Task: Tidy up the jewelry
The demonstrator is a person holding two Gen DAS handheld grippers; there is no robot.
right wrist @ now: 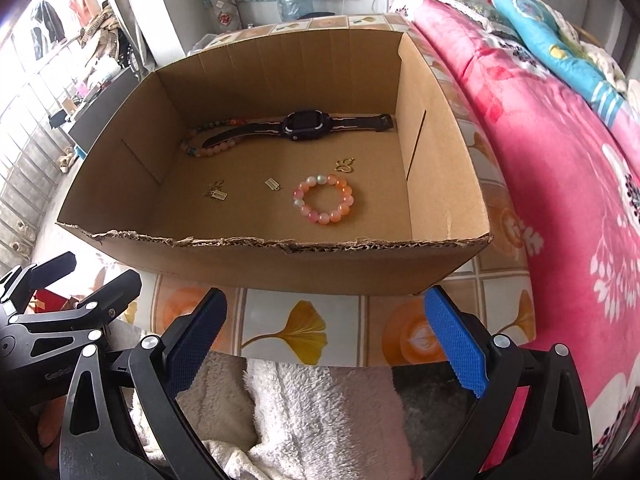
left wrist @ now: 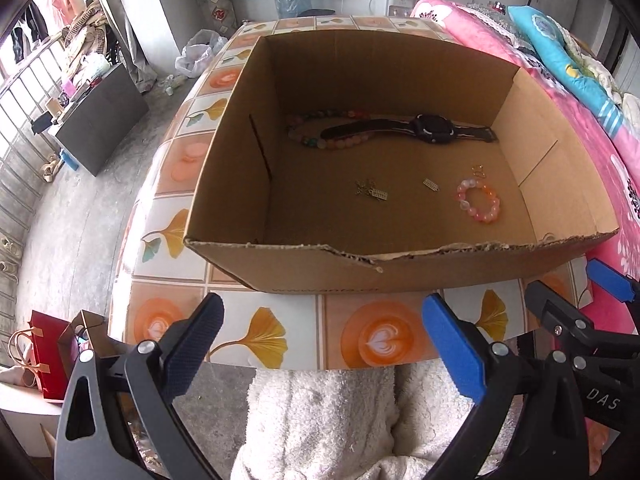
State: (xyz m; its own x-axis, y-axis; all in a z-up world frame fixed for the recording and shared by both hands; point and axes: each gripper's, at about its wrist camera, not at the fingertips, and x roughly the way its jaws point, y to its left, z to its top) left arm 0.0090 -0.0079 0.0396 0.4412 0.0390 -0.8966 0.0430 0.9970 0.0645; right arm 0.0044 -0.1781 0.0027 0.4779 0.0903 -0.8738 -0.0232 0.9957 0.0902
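Note:
An open cardboard box (left wrist: 320, 268) (right wrist: 280, 264) stands on a tiled table. Inside lie a black watch (left wrist: 434, 128) (right wrist: 306, 125), a long multicoloured bead necklace (left wrist: 320, 142) (right wrist: 214, 148) under its strap, a pink-orange bead bracelet (left wrist: 478, 200) (right wrist: 324, 199), and small gold charms (left wrist: 372, 192) (right wrist: 216, 192) (right wrist: 346, 165). My left gripper (left wrist: 322, 344) is open and empty, in front of the box's near wall. My right gripper (right wrist: 326, 340) is open and empty beside it; it also shows in the left wrist view (left wrist: 580, 292).
The table (left wrist: 260, 332) (right wrist: 304, 328) has a flower and coffee pattern. A pink floral blanket (right wrist: 560, 160) lies on a bed to the right. White fleece (right wrist: 312, 412) is below the grippers. A dark cabinet (left wrist: 100, 120) and a red bag (left wrist: 48, 352) are on the left.

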